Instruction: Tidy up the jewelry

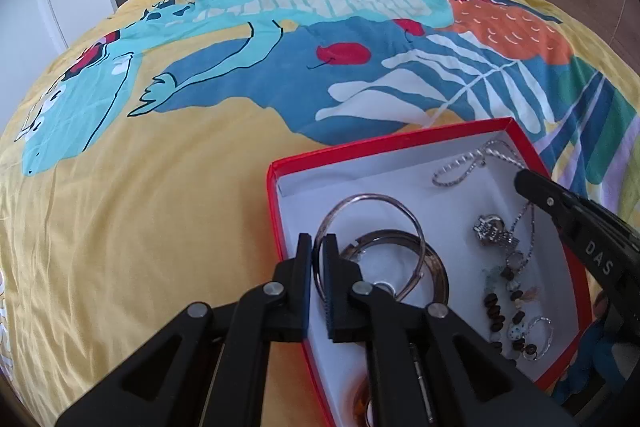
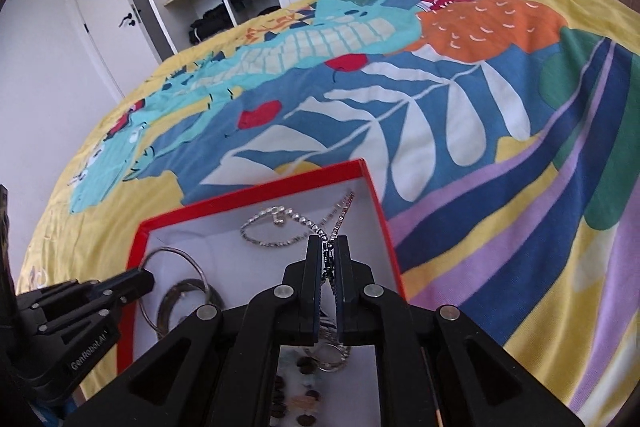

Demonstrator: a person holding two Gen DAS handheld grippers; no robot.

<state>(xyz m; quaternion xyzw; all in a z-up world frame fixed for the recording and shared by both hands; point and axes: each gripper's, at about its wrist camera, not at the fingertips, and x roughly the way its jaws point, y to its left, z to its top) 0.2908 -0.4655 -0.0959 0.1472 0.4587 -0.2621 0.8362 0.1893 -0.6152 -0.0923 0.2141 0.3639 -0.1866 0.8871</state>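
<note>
Tongs [image 1: 319, 247] pinching bangle [image 1: 368, 243]; chain [image 2: 330, 259] likewise.

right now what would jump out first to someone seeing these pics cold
The red box with its white lining sits on a loud yellow cartoon bedspread, filled with jewelry. The left hand-held gripper is pinched on a thin silver bangle at the box's left side, while the right hand-held gripper is closed on a sparkly silver chain near the far right corner. A beaded bracelet lies along the box's right side.
</note>
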